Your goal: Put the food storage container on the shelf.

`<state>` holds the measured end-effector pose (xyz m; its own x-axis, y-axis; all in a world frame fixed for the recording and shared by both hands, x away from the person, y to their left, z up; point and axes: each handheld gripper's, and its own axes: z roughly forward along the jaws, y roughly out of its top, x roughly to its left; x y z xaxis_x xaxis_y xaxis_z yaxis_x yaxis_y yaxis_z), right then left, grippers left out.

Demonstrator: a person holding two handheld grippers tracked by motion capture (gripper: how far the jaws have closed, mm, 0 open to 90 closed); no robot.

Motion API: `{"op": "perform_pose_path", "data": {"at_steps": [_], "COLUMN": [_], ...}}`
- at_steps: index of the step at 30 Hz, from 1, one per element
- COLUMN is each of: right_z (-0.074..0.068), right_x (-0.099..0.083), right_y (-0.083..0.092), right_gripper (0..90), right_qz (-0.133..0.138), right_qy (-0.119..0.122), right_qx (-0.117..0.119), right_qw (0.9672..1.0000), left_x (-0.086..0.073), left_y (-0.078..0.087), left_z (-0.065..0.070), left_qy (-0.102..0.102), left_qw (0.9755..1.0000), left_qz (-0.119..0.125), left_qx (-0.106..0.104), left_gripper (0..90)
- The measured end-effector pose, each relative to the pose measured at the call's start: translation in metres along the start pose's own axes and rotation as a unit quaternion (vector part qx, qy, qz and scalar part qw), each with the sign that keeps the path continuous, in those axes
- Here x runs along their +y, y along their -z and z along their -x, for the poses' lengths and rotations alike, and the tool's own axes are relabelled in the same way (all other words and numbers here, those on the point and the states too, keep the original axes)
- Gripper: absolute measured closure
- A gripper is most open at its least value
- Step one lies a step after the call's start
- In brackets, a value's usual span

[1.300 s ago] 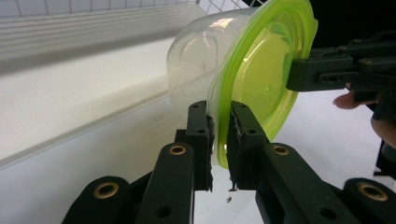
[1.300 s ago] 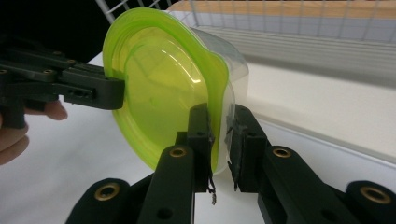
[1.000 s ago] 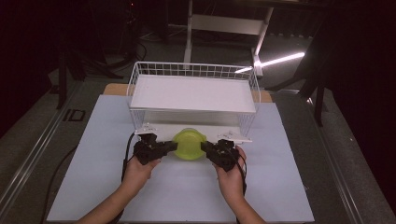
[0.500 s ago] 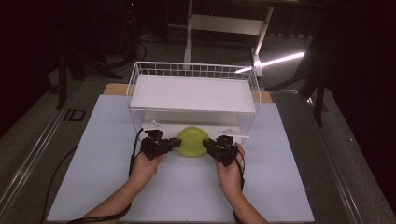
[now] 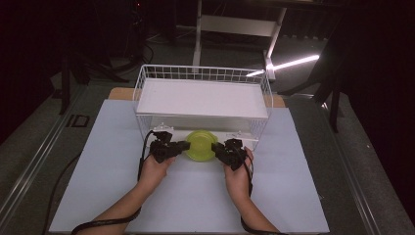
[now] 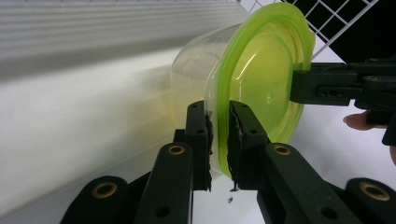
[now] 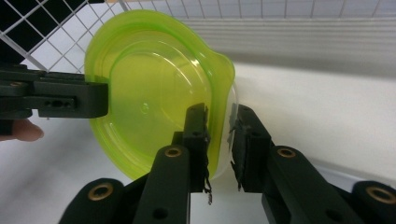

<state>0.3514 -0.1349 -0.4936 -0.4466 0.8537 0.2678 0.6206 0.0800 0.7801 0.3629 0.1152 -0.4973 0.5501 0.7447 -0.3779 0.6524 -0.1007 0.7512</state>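
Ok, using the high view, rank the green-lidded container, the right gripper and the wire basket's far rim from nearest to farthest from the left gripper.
1. Green-lidded container: clamped at its rim in the left gripper, just to its right.
2. Right gripper: across the container, on its other side.
3. Wire basket's far rim: at the back of the table.

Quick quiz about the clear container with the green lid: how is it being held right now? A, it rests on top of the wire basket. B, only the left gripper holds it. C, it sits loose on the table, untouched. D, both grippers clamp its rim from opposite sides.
D: the left gripper and right gripper each pinch the container at its lid edge from opposite sides, in front of the wire basket.
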Motion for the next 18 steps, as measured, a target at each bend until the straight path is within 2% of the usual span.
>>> {"op": "perform_pose_path", "data": {"at_steps": [5, 8, 12, 13, 16, 18], "right_z": [0.0, 0.001, 0.002, 0.001, 0.002, 0.001], "right_x": [0.006, 0.009, 0.01, 0.011, 0.012, 0.014], "right_y": [-0.002, -0.003, -0.005, -0.005, -0.007, -0.009], "right_gripper": [74.8, 74.4, 74.3, 74.0, 73.5, 72.3], "right_qz": [0.006, 0.009, 0.022, 0.025, 0.031, 0.035], "right_qy": [-0.002, -0.004, 0.005, 0.012, 0.012, 0.016], "right_qx": [-0.008, -0.011, -0.023, -0.027, -0.029, -0.036], "right_qw": [0.9999, 0.9999, 0.9995, 0.9992, 0.999, 0.9986], "left_x": [0.005, 0.007, 0.006, 0.005, 0.005, 0.006], "left_y": [-0.003, -0.004, -0.005, -0.006, -0.007, -0.009], "left_z": [-0.004, -0.004, -0.003, -0.003, -0.004, -0.006], "left_qy": [0.01, 0.008, -0.01, -0.01, -0.008, -0.015], "left_qw": [0.9998, 0.9997, 0.9991, 0.9989, 0.9984, 0.998], "left_qz": [0.015, 0.023, 0.038, 0.043, 0.052, 0.056], "left_qx": [-0.003, -0.002, 0.012, 0.015, 0.019, 0.026], "left_gripper": [79.0, 78.4, 76.1, 75.5, 73.7, 72.6]}}
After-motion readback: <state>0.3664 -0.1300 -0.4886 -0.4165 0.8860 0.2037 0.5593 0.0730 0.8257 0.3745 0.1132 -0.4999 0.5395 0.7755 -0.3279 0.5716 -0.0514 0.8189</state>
